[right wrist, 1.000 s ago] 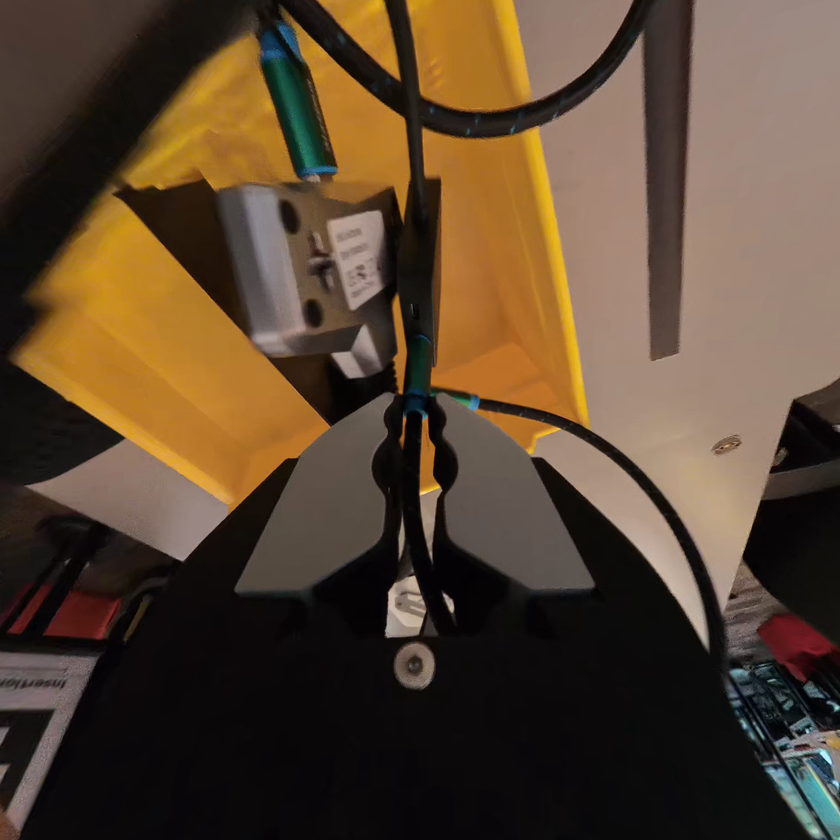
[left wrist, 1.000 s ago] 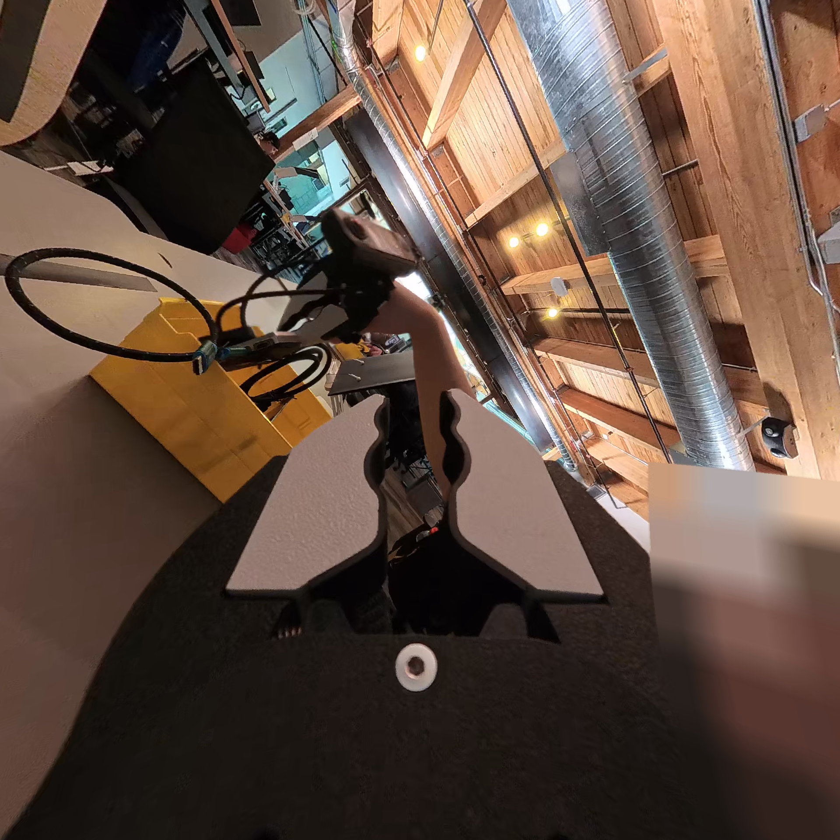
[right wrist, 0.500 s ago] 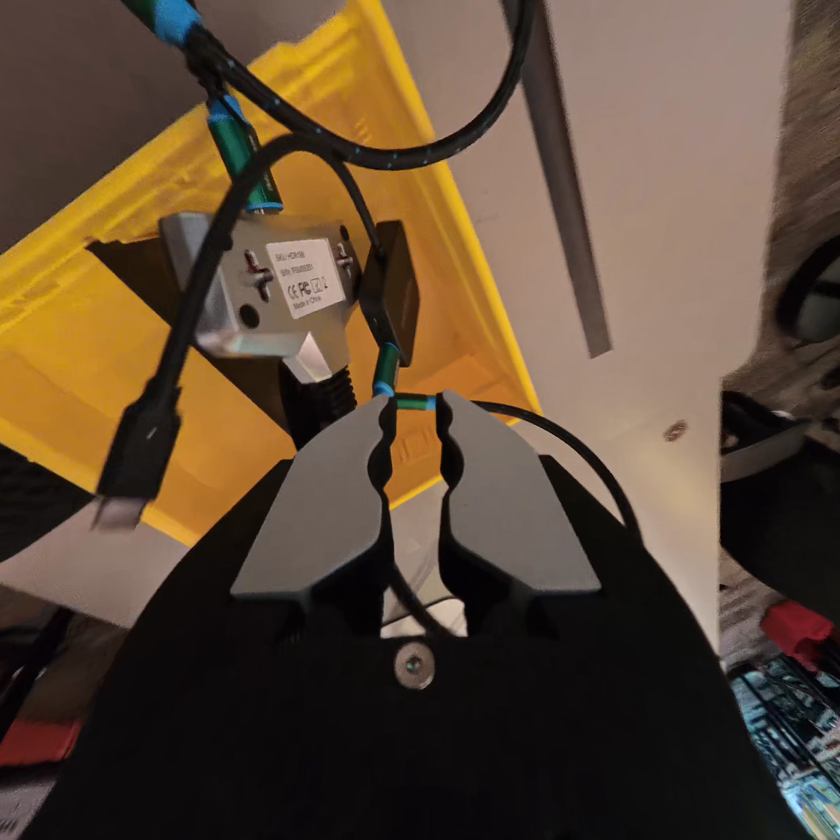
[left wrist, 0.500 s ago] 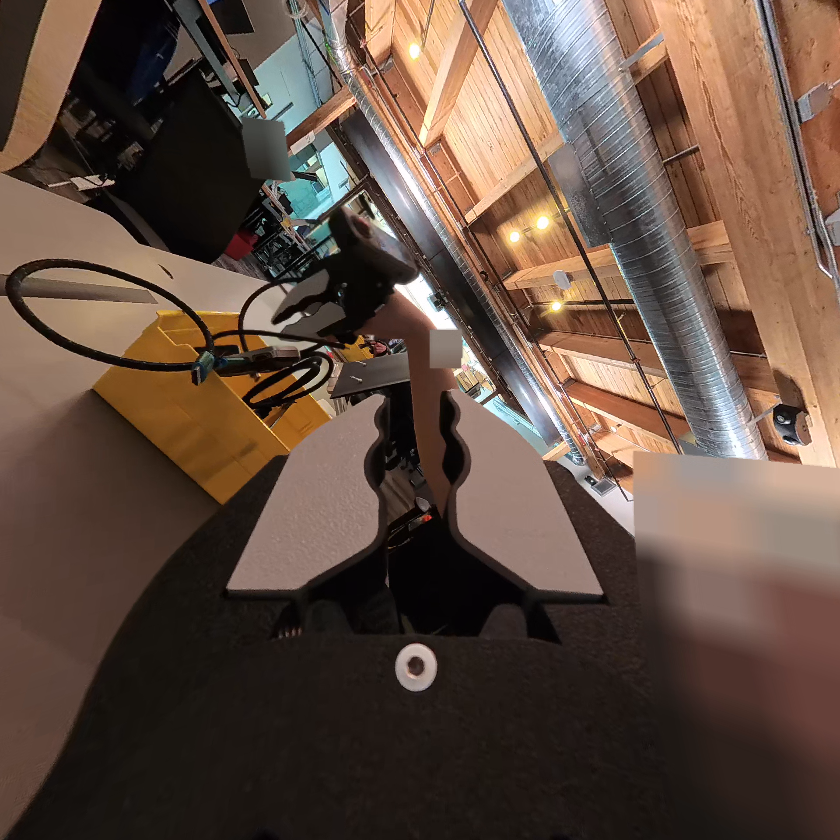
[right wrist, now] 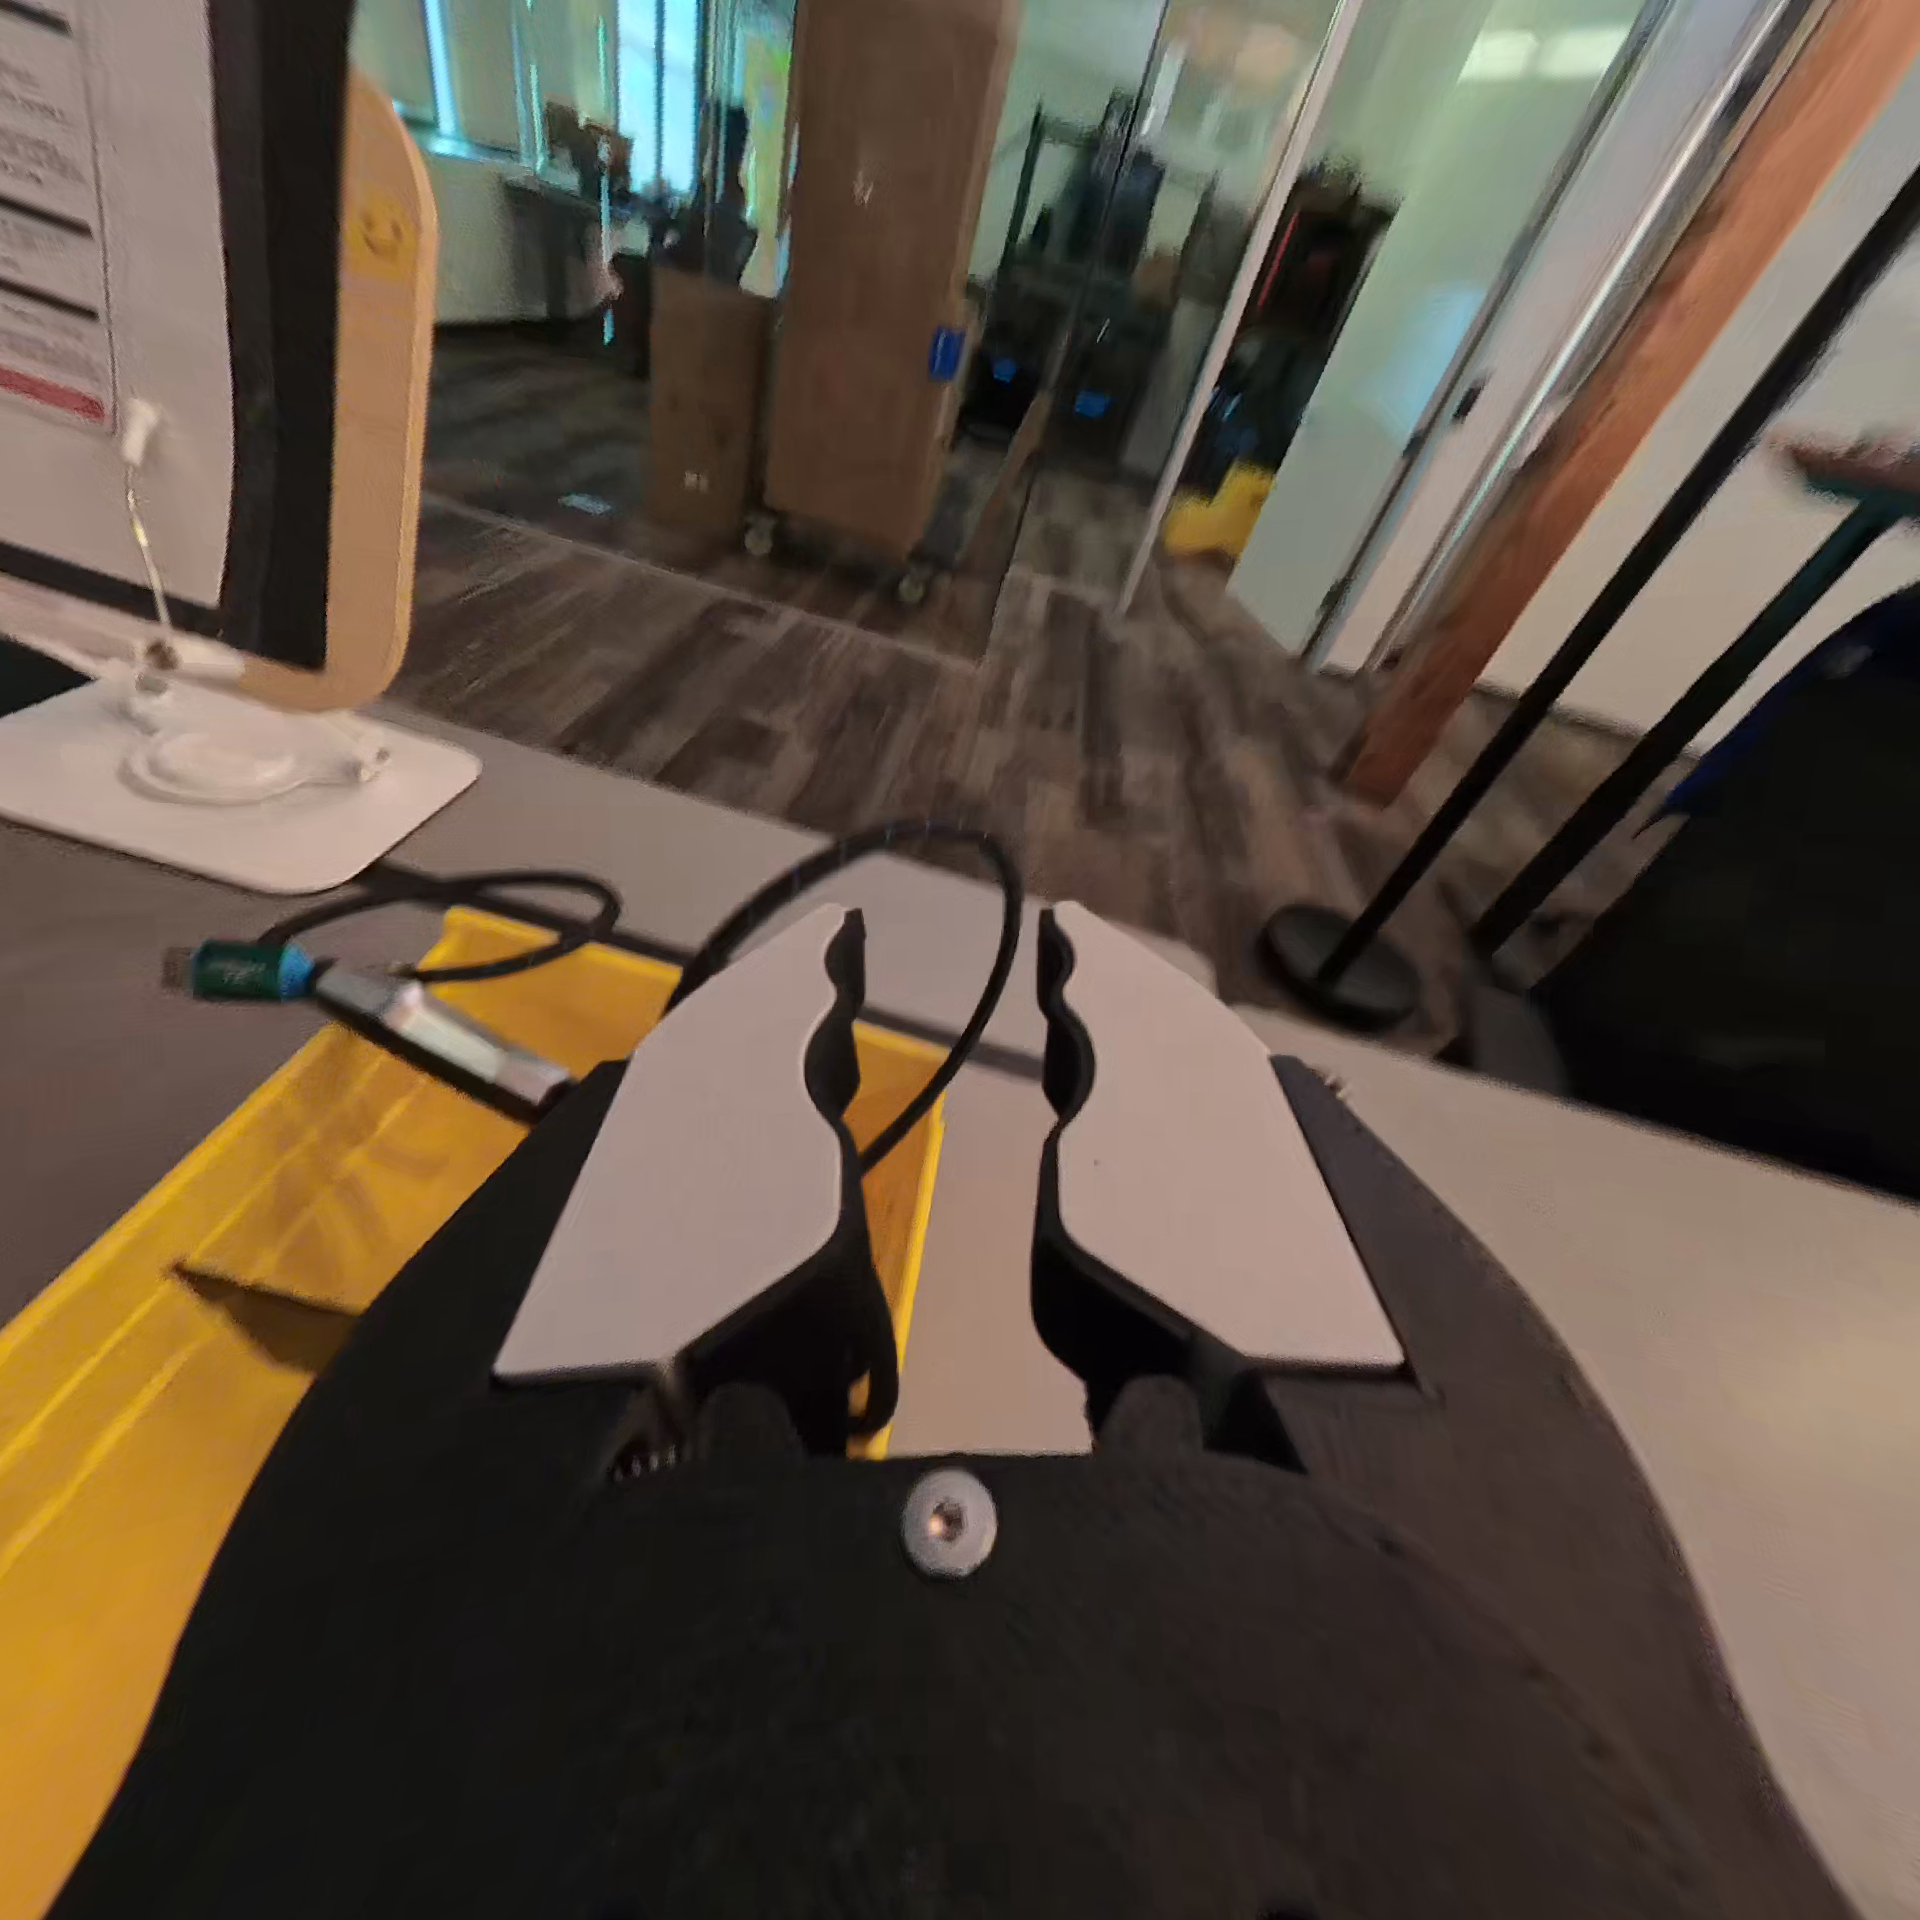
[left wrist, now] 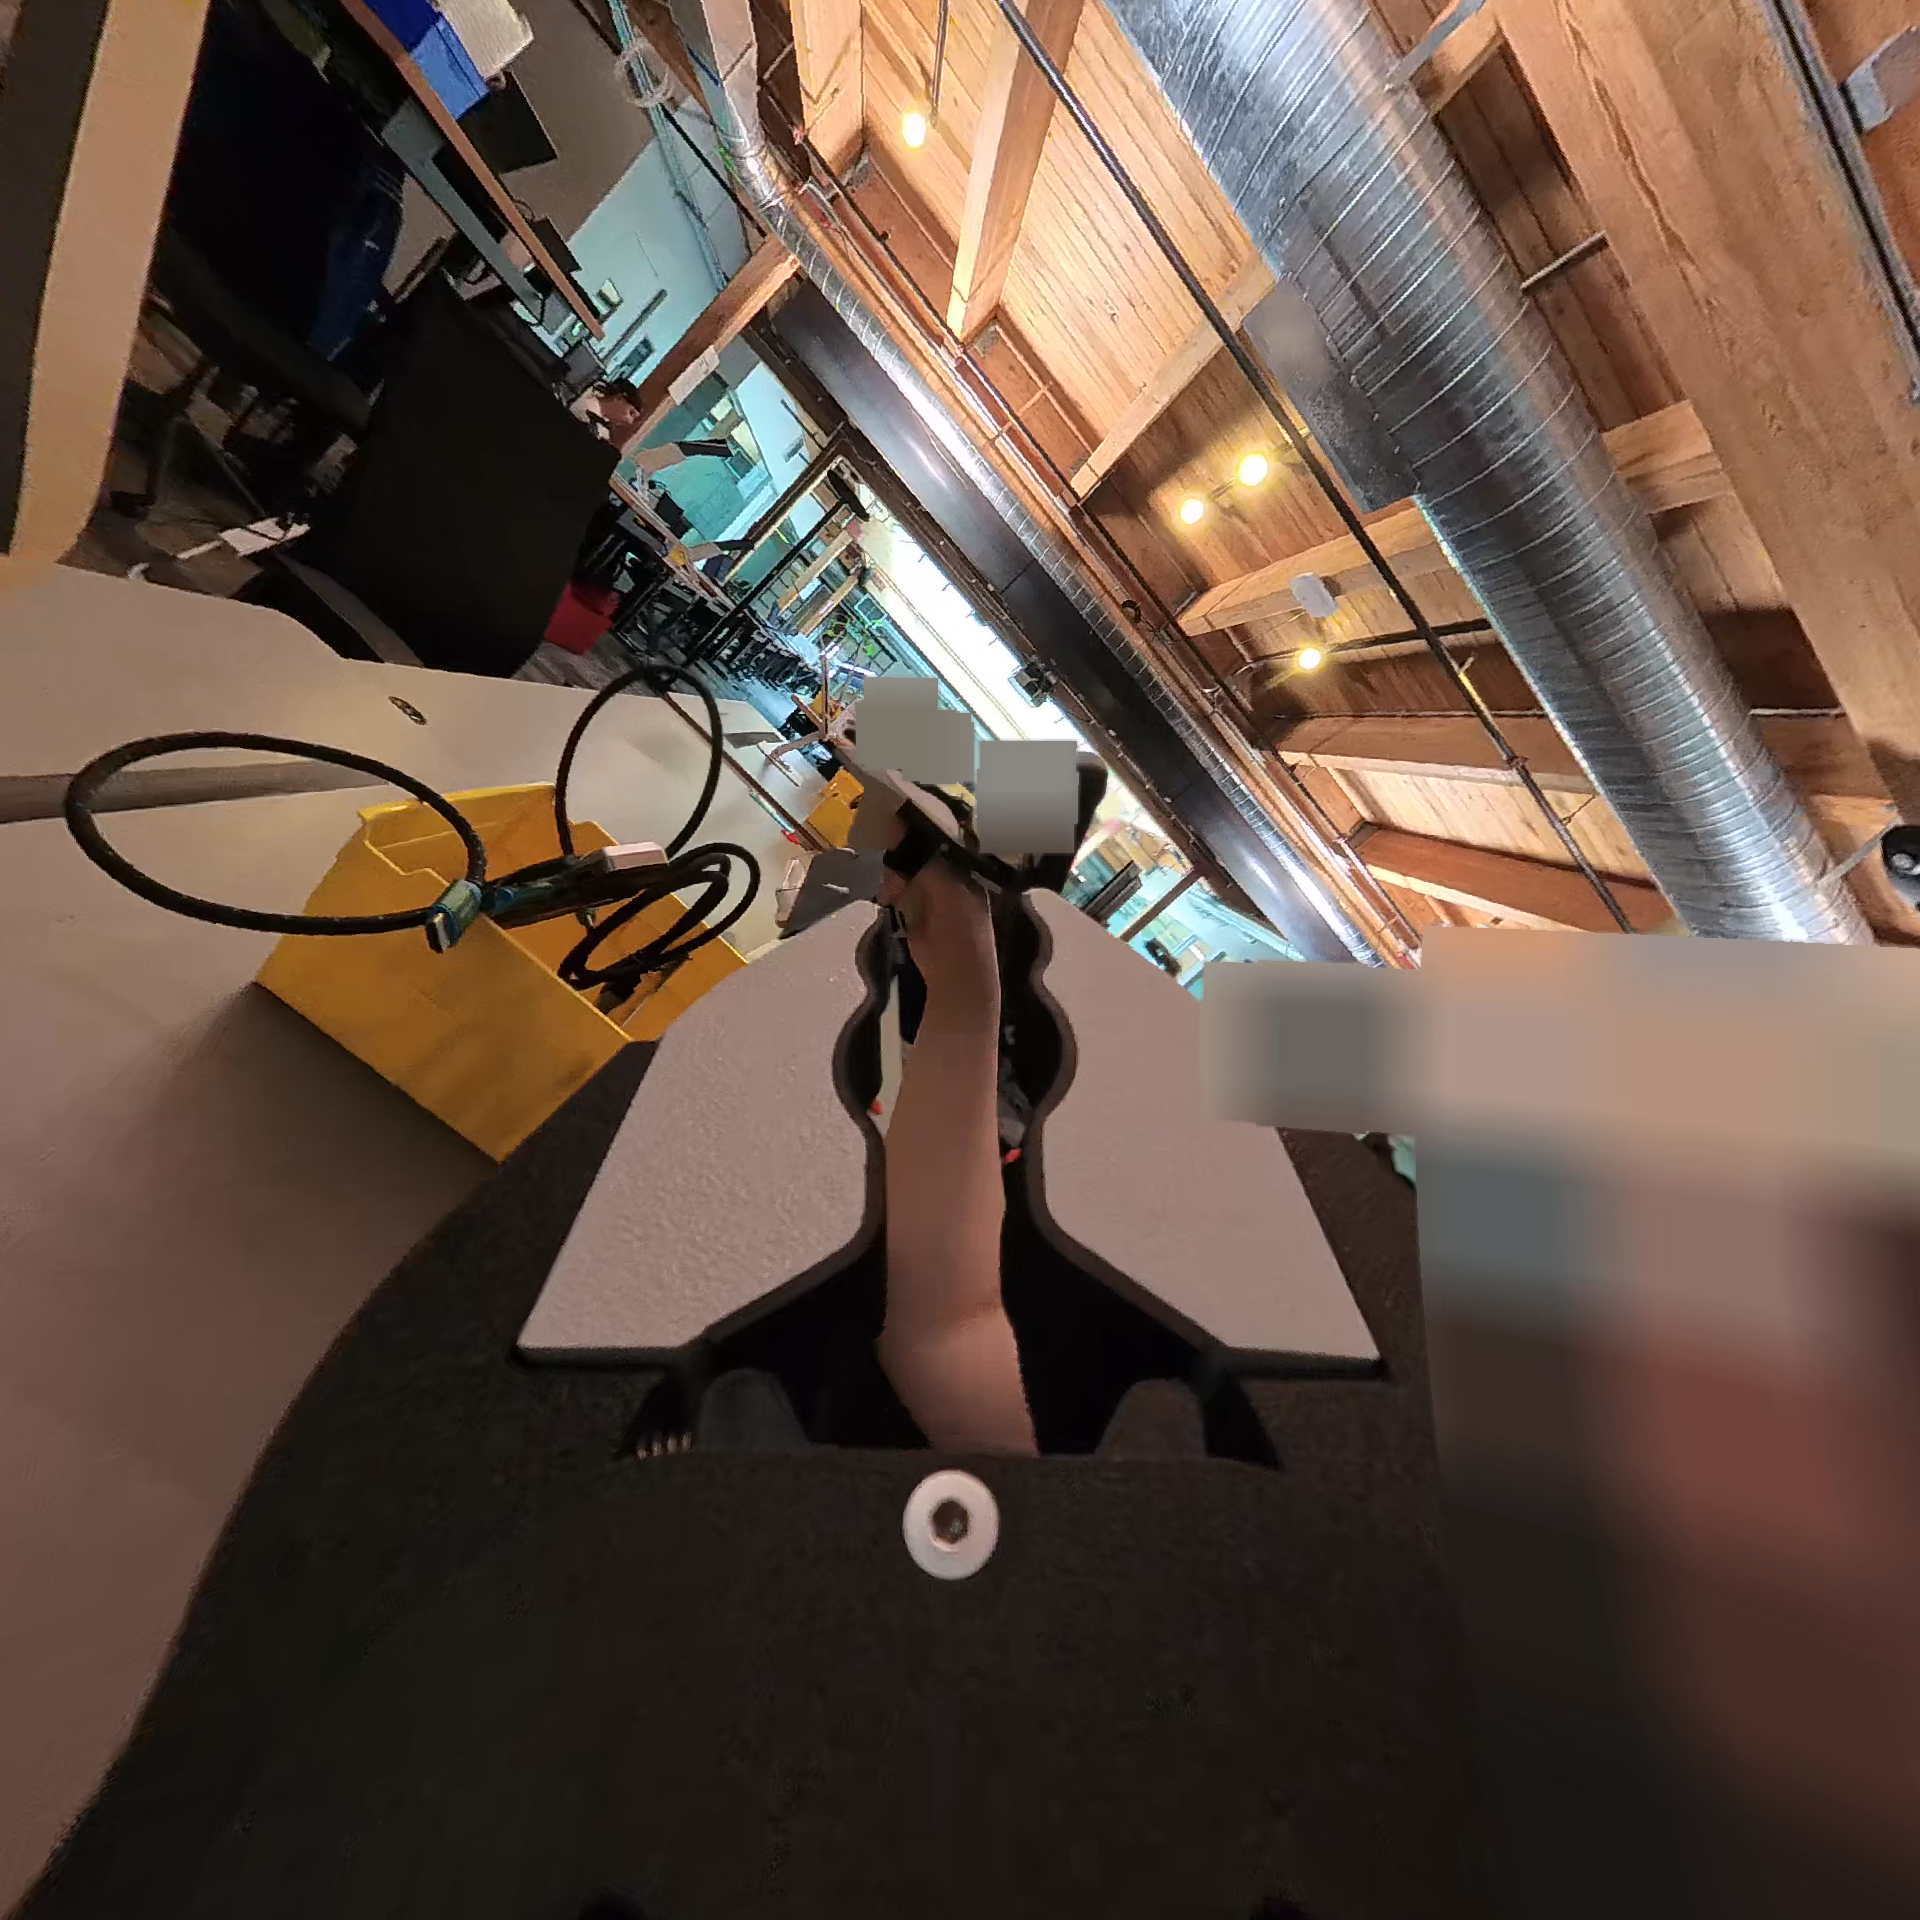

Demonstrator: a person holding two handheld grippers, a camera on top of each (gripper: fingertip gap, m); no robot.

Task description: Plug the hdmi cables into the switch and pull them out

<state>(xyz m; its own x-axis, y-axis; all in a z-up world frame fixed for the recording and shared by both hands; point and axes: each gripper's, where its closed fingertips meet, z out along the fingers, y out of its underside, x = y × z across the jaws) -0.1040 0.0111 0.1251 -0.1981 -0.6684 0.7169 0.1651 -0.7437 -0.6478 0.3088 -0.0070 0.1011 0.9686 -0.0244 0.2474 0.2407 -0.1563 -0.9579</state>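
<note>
In the right wrist view my right gripper (right wrist: 948,914) is open and empty, above the edge of a yellow bin (right wrist: 156,1351). The silver switch (right wrist: 447,1034) lies over the bin with a green and blue hdmi plug (right wrist: 244,968) in its far end. A thin black cable (right wrist: 935,1089) loops past my left finger and runs through the gap without being pinched. My left gripper (left wrist: 961,920) is open and empty, and points up at the ceiling. That view shows the bin (left wrist: 416,1029), the switch (left wrist: 629,858), a plug (left wrist: 457,916), a black cable loop (left wrist: 229,740) and the right gripper (left wrist: 914,821) far off.
The bin sits on a grey table (right wrist: 1558,1247). A white base plate (right wrist: 208,800) with a coiled white cord stands at the back left. Black stanchion posts (right wrist: 1340,966) stand on the floor beyond the table's far edge. A person's forearm (left wrist: 945,1143) shows between my left fingers. The tips of one gripper are about 40 cm away from the tips of the other. From my right tips it is roughly 15 cm to the silver switch (right wrist: 447,1034); from my left, 30 cm.
My right gripper has opened, let go of the cable by the switch, and drawn back and tilted up away from the bin. The left gripper has barely moved.
</note>
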